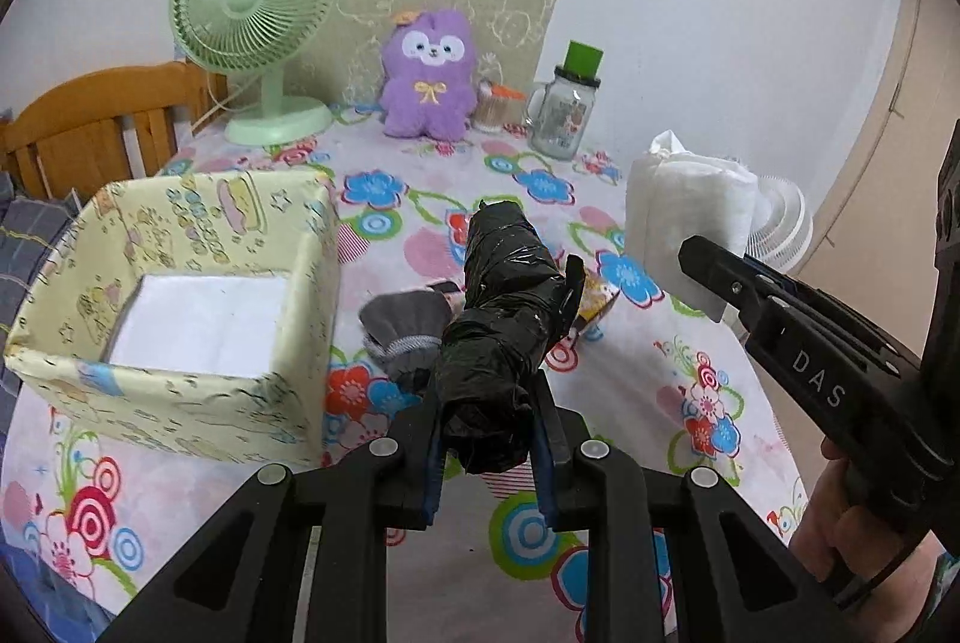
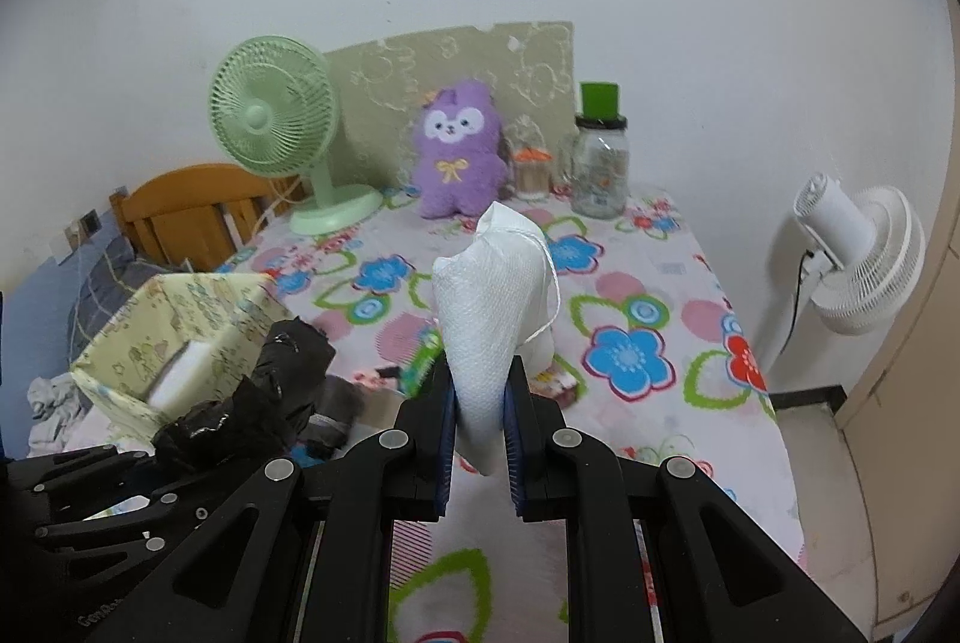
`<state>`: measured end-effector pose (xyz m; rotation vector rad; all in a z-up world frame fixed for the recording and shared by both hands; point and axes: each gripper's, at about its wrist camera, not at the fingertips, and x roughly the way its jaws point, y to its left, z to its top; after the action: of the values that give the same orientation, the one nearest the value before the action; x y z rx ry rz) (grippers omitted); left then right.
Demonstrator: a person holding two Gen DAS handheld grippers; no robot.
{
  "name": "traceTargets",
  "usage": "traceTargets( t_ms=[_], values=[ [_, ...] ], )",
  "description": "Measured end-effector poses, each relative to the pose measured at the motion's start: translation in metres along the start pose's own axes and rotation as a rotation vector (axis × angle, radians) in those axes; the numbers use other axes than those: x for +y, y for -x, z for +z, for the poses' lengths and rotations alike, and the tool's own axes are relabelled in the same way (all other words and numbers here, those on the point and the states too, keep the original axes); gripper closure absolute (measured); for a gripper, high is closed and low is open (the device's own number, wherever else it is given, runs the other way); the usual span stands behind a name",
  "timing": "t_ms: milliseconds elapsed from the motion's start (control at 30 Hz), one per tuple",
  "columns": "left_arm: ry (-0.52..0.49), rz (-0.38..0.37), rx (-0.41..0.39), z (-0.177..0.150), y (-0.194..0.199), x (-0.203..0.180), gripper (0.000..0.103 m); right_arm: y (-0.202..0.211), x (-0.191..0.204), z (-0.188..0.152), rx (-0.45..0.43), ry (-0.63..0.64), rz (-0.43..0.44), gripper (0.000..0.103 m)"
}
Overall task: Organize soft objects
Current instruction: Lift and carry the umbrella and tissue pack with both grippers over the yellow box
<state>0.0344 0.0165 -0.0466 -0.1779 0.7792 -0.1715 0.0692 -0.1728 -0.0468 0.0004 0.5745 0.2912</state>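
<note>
The left hand-held gripper point(image 1: 489, 427) is pinching a crinkly black plastic bundle point(image 1: 504, 295) while the right hand-held gripper point(image 2: 480, 421) is squeezing a soft, light white pouch point(image 2: 489, 307), both probably best held mid-body.

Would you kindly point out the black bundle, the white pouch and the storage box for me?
black bundle point(image 1: 510, 307): left wrist view, middle of its wrapped body.
white pouch point(image 2: 489, 307): right wrist view, centre of its quilted side.
storage box point(image 1: 180, 403): left wrist view, near outer wall.

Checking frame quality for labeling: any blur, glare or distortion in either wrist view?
Left wrist: sharp, strong fisheye bending at the edges, small glare streaks on the black plastic bundle. Right wrist: same bending, dark corner vignette, flat light, white pouch crisp, table edge slightly soft.
</note>
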Motion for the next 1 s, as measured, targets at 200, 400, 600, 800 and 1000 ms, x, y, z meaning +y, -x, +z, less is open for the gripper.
traceTargets(
  t_ms=[200,400,600,800,1000],
  values=[
    [0.012,0.01,-0.043,0.007,0.018,0.011,0.08,0.009,0.018,0.012,-0.031,0.025,0.021,0.086],
    [0.022,0.025,-0.085,0.015,0.032,0.022,0.08,0.015,0.036,0.023,-0.056,0.046,0.041,0.086],
    [0.038,0.039,-0.109,0.02,0.038,0.034,0.08,0.015,0.054,0.029,-0.065,0.068,0.074,0.086],
    [0.052,0.068,-0.129,0.023,0.044,0.048,0.08,0.009,0.072,0.033,-0.054,0.089,0.11,0.086],
    [0.077,0.09,-0.142,0.026,0.049,0.064,0.08,0.002,0.089,0.038,-0.051,0.114,0.144,0.086]
  ],
)
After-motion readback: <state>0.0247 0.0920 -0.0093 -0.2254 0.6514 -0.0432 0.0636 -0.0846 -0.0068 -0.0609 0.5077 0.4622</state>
